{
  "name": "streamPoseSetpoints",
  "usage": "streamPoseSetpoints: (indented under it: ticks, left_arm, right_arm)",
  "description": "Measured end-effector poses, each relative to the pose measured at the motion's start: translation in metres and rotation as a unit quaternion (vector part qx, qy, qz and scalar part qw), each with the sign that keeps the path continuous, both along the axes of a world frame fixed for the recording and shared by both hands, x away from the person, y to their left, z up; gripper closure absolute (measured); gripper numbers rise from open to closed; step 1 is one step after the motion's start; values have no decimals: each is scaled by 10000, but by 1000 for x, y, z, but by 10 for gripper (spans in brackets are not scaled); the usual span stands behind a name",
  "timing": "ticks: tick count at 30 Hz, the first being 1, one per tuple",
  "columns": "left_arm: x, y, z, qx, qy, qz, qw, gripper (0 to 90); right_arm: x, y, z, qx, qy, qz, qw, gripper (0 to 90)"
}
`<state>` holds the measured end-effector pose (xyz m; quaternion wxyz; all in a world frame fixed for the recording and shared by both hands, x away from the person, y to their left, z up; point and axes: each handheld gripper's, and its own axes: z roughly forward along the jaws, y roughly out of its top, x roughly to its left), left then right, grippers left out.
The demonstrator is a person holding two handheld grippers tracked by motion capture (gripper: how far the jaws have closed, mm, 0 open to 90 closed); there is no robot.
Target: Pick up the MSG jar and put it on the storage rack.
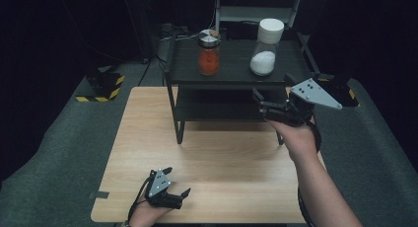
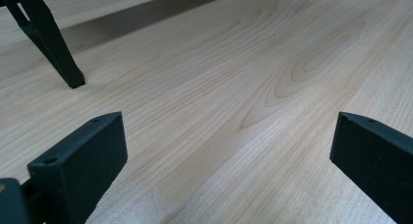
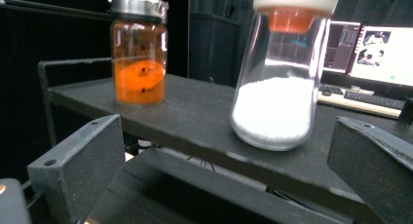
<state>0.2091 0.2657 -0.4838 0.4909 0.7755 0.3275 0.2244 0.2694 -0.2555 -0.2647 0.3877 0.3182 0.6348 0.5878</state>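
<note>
Two jars stand on the top of a black two-tier shelf [image 1: 231,76]: a glass jar of orange powder [image 1: 209,53] [image 3: 139,51] with a metal lid at the left, and a clear bottle of white powder [image 1: 266,47] [image 3: 280,73] with a white cap at the right. My right gripper [image 1: 259,101] [image 3: 226,160] is open, held in front of the shelf's right end, a little below and short of the white bottle. My left gripper [image 1: 177,182] [image 2: 226,156] is open low over the wooden table [image 1: 148,138] near its front edge, with only bare wood [image 2: 234,87] between its jaws.
The shelf stands on the far half of the table, with a lower tier [image 1: 217,106] and thin black legs [image 1: 180,131] [image 2: 53,48]. Grey carpet surrounds the table. A yellow-and-black striped block [image 1: 103,86] lies on the floor at the left. A monitor and keyboard [image 3: 370,63] sit behind the shelf.
</note>
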Motion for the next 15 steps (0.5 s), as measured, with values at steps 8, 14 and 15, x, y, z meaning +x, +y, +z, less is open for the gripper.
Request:
streamPoseSetpoints:
  ticks: [8,14,15]
  left_arm:
    - [0,-1,0,18,-44,-14,10000,5]
    - [-1,-1,-1,29,-66,-28,10000,5]
    - [-1,-1,-1,30,-68,-24,10000,5]
  right_arm:
    - [-12,-3,-28,-175,102,-2,9998,0]
    - [-20,-5,-49,-283,159,-11,9995,0]
    - [-21,-5,-53,-295,180,-7,9994,0]
